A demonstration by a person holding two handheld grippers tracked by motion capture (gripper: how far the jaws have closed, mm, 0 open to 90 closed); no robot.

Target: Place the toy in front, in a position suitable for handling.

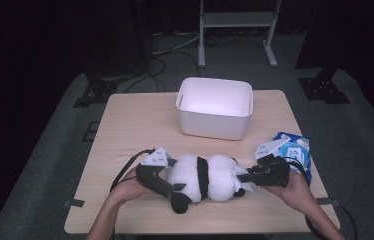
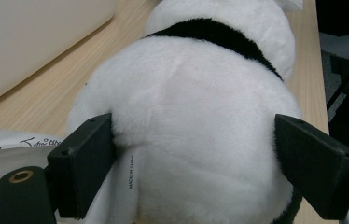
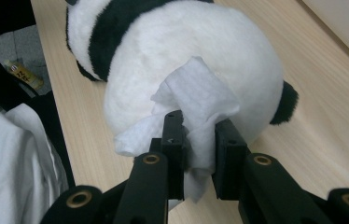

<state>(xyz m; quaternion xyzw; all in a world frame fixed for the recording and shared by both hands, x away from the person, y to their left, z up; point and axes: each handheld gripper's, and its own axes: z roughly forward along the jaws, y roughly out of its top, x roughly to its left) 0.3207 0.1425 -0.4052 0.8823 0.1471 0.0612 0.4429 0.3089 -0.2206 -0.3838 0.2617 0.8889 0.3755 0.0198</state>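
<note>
A black-and-white panda plush (image 1: 205, 177) lies on its side near the front edge of the wooden table (image 1: 135, 125). My left gripper (image 1: 172, 182) grips its white rear end. In the left gripper view the two black jaws press into the fur of the plush (image 2: 196, 84) from either side of the left gripper (image 2: 193, 126). My right gripper (image 1: 245, 177) is at the plush's other end. In the right gripper view the right gripper (image 3: 199, 123) is shut on a crumpled white wipe (image 3: 200, 98), which rests against the plush's round white head (image 3: 210, 37) beside a black ear.
A white plastic bin (image 1: 212, 125) stands on the table behind the plush. A blue pack of wipes (image 1: 292, 150) lies at the table's right edge, just behind my right hand. Dark stands, cables and a grey floor surround the table.
</note>
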